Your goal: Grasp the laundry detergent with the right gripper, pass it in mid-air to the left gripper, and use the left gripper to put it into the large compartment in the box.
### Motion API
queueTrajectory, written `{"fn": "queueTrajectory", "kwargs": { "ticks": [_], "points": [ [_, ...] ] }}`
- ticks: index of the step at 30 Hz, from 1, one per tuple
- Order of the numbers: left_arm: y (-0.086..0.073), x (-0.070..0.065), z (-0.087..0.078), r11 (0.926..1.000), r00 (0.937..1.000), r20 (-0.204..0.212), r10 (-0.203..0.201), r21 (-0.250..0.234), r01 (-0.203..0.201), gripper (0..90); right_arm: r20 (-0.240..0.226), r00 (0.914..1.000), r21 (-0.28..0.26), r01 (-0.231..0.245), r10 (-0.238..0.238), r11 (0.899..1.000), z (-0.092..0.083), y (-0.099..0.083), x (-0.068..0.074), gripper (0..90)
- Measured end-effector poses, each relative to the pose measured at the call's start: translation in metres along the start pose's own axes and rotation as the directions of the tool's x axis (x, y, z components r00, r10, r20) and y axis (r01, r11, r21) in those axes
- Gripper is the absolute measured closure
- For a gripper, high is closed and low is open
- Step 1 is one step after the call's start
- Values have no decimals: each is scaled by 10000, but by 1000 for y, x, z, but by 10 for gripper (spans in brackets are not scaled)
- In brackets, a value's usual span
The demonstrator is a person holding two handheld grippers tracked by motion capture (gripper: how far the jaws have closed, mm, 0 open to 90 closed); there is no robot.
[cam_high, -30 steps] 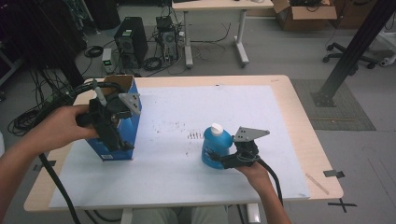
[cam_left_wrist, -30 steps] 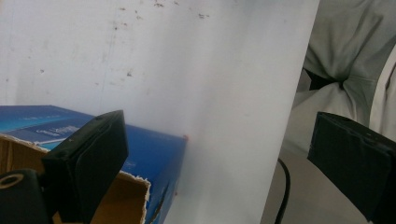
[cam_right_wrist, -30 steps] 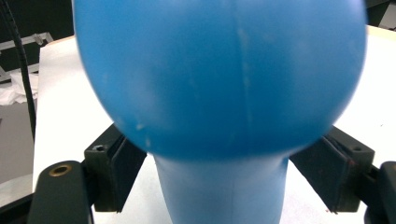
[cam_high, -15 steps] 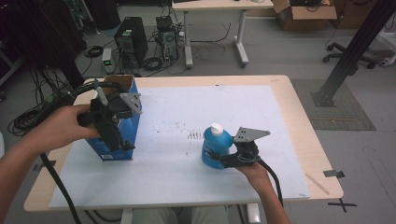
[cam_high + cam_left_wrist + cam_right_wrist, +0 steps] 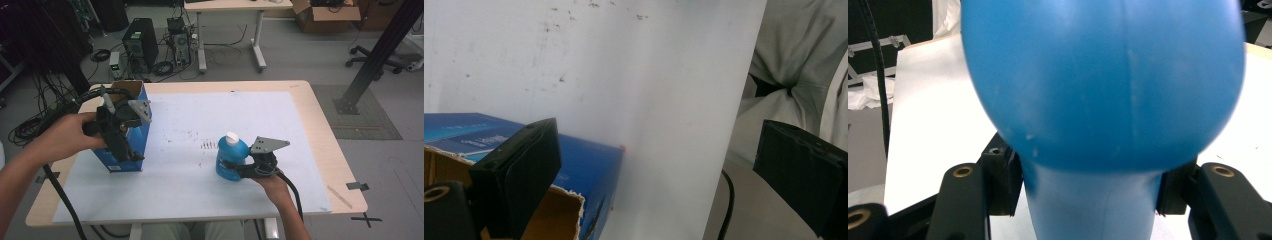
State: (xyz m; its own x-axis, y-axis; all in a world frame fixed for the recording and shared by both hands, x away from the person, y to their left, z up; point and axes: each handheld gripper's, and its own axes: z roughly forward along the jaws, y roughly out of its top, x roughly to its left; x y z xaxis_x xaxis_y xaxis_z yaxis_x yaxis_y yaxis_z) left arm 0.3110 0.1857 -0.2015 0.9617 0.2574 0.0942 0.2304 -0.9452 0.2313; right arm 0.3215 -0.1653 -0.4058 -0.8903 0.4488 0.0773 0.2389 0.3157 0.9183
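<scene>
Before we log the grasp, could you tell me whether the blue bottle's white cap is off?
No, the white cap sits on top of the blue bottle, which stands upright.

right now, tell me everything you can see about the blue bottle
The blue bottle looks like smooth, glossy plastic, with a rounded, bulging body and a white cap on top. It stands upright on the white table cover, right of the middle, toward the near edge. The right gripper is shut on its lower part, one black pad pressed to each side of a narrower section. Its contents cannot be seen.

The left tool [image 5: 684,165] hangs with jaws wide apart, one jaw over the blue box's [image 5: 589,175] open top.
</scene>
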Motion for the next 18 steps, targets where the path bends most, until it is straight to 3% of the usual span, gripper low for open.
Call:
{"fn": "queueTrajectory", "kwargs": {
  "ticks": [9,13,18],
  "points": [
    [2,0,-3,10000,10000,-15,19,-28,-19,54,-63,9997,98,216,-215,9997,-1,6,2,435],
    [4,-1,-8,9999,9999,-88,58,-102,-59,54,-142,9998,-173,167,-169,9997,-9,15,0,436],
    [11,-2,-16,9997,9996,-225,145,-199,-150,54,-147,9989,-180,445,-447,9988,-21,32,-1,435]
  ]
}}
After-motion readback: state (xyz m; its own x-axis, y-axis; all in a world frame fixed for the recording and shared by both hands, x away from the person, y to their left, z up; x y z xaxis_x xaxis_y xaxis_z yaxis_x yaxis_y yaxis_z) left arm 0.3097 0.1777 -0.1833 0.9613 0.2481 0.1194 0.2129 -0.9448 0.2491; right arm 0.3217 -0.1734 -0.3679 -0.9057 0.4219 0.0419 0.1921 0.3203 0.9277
